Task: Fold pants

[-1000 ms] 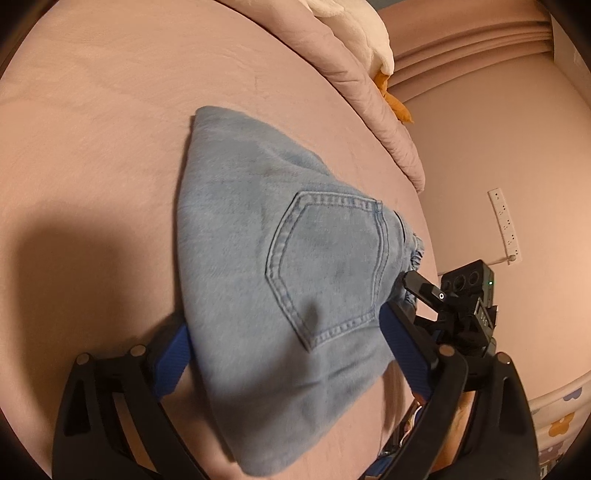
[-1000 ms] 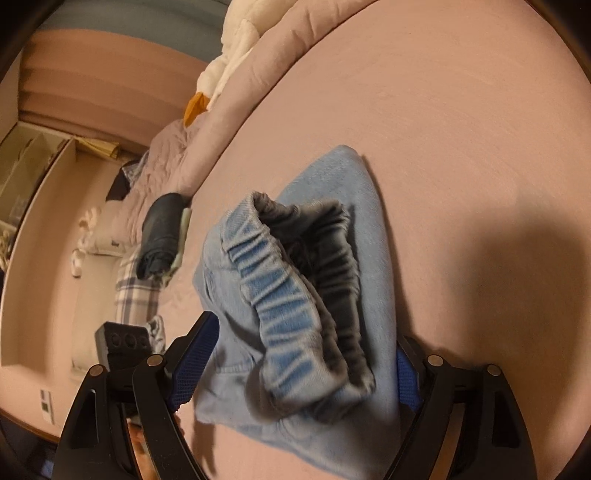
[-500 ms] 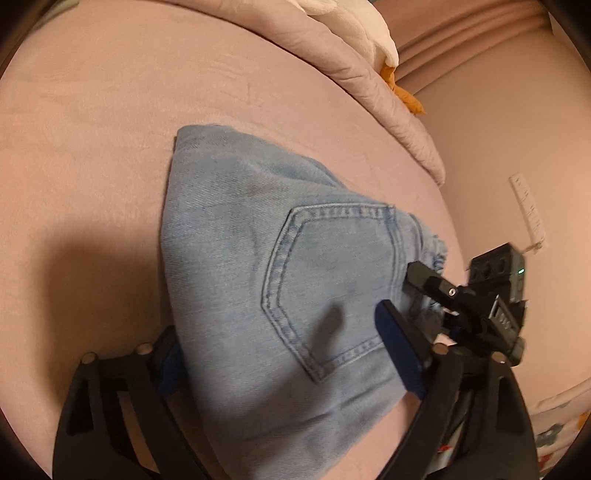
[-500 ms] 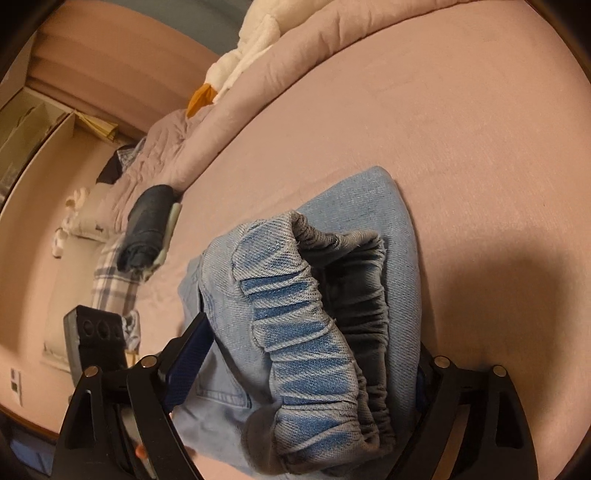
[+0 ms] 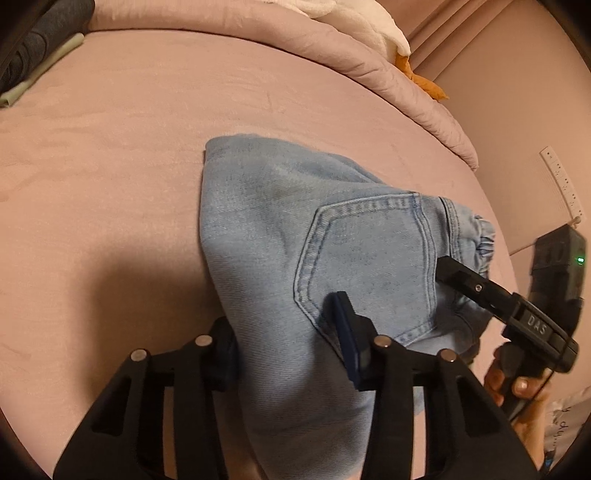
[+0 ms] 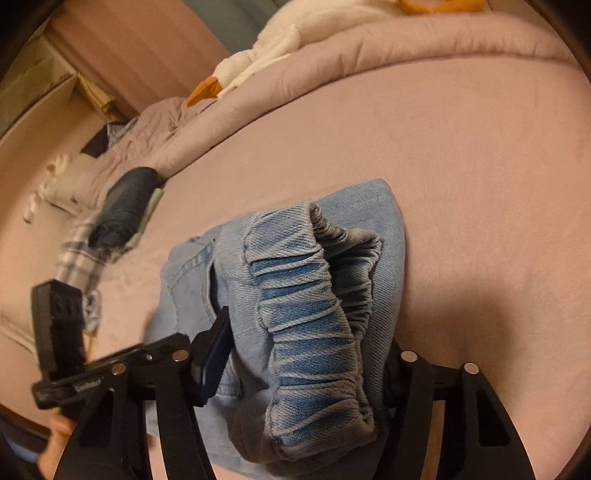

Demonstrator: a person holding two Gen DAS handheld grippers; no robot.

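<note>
The light blue denim pants lie in a folded bundle on the pink bed, back pocket up. My left gripper is shut on the bundle's near edge, cloth filling the gap between its fingers. In the right wrist view the elastic waistband bulges up between the fingers of my right gripper, which is shut on that end of the pants. The right gripper's finger shows at the pocket's right in the left wrist view. The left gripper's body shows at lower left in the right wrist view.
A pink quilt with a white and orange plush toy lies along the far side of the bed. A dark rolled garment on plaid cloth sits at the bed's left end. A wall with a power strip is at right.
Both grippers have closed in on the pants, the fingers now pinching the bundle. The views have shifted so the bundle sits more to the centre and slightly raised.
</note>
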